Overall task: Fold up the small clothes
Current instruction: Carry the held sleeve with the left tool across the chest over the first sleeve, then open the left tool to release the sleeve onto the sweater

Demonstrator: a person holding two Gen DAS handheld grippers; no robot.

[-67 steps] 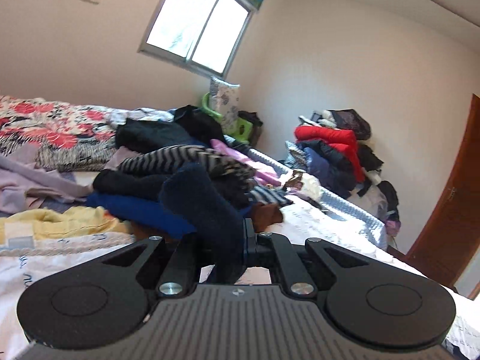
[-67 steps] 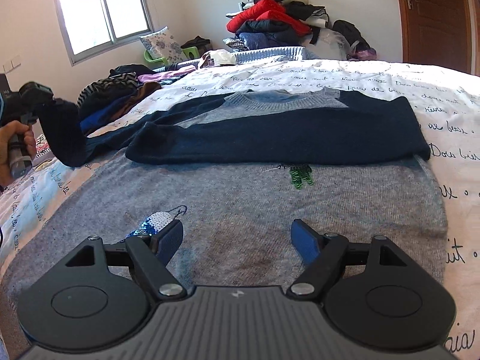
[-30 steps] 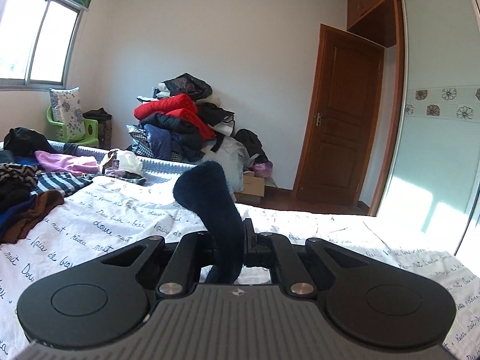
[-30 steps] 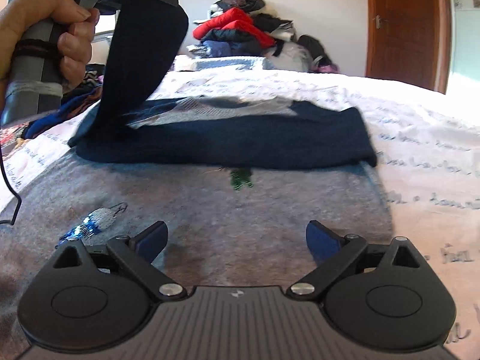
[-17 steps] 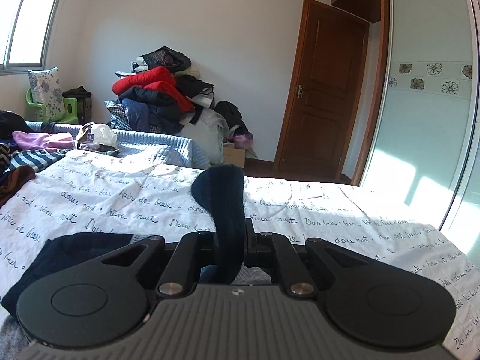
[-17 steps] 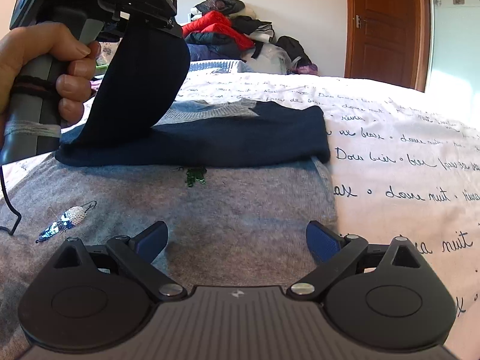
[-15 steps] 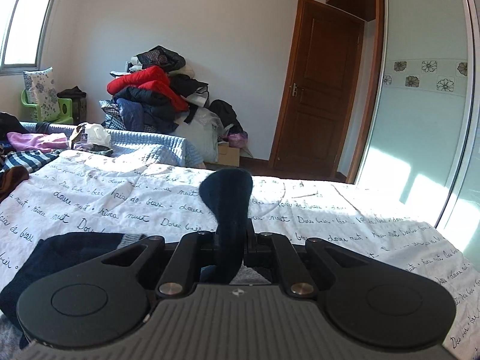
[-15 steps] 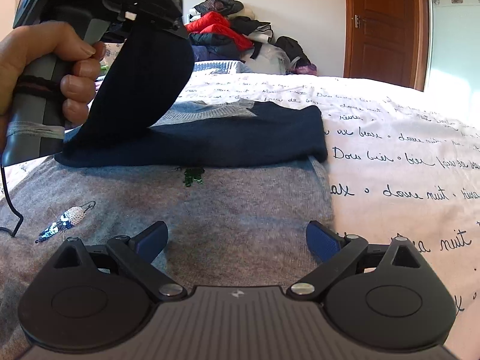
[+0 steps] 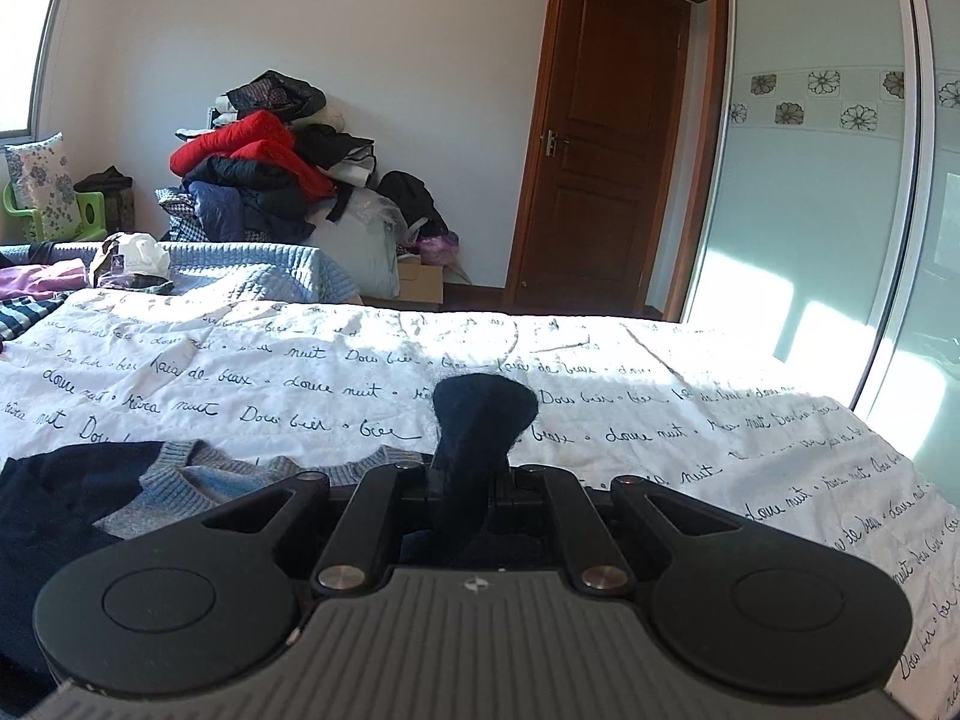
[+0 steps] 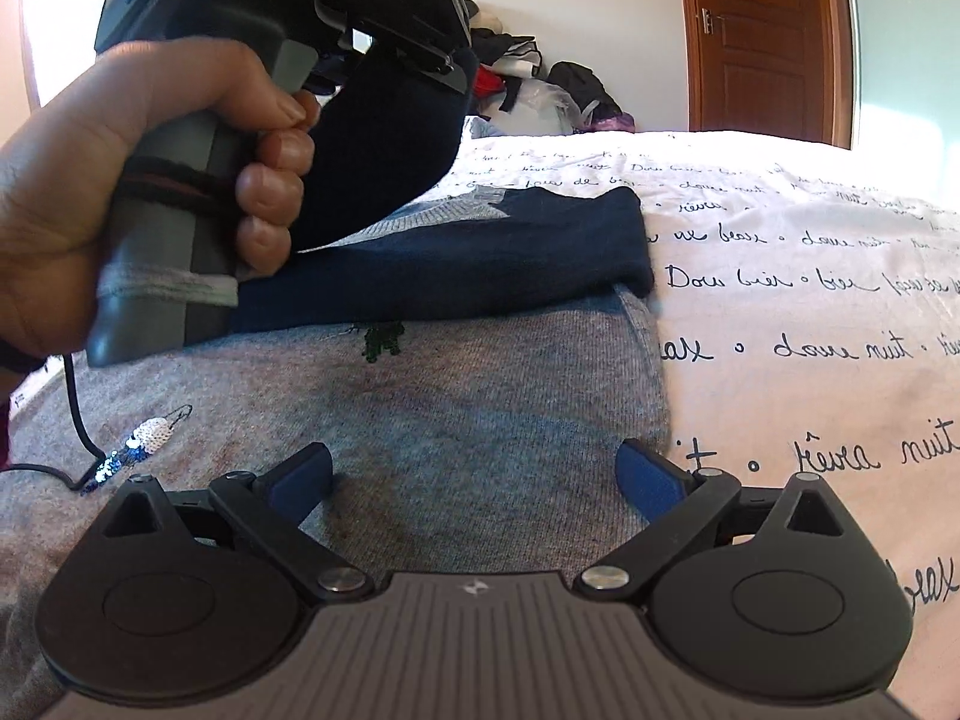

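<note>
Left hand-held gripper (image 9: 465, 483) clamped on navy sleeve (image 9: 480, 420) — lifted to carry it across grey sweater (image 10: 468, 396), which lies flat on bed (image 10: 810, 300). Right hand-held gripper (image 10: 474, 477), jaws apart — near hem, likely steadying.

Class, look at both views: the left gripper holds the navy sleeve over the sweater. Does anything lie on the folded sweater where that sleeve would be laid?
Nothing visible does. The left gripper is shut on the navy sleeve, and the folded sweater below it lies bare.

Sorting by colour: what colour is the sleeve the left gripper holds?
Dark navy knit sleeve, seen best in the right wrist view.
</note>
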